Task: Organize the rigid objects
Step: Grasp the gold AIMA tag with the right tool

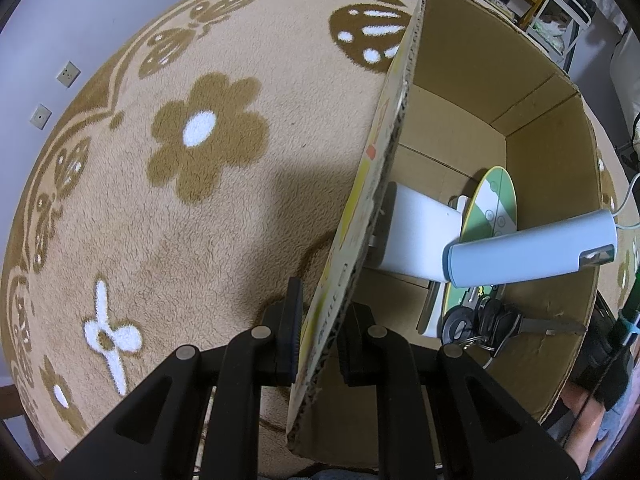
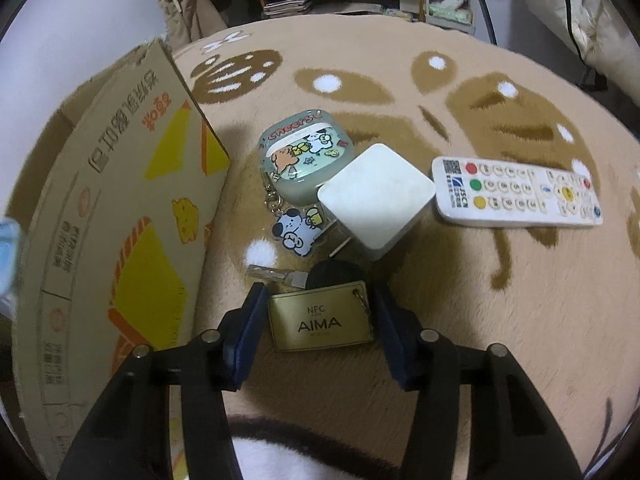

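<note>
Right hand-held gripper (image 2: 320, 320) straddles gold tag (image 2: 322, 322) beside cardboard box (image 2: 120, 208).

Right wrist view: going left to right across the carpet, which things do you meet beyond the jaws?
Cardboard box → earbud case with cartoon charm → white charger cube → white remote control.

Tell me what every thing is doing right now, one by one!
left gripper: shut on the cardboard box wall.
cardboard box: open on top, holding things.
right gripper: open around the gold tag, pads not pressing.
gold tag: flat on the carpet.
white charger: lying on the carpet.
remote: face up.
earbud case: closed.
</note>
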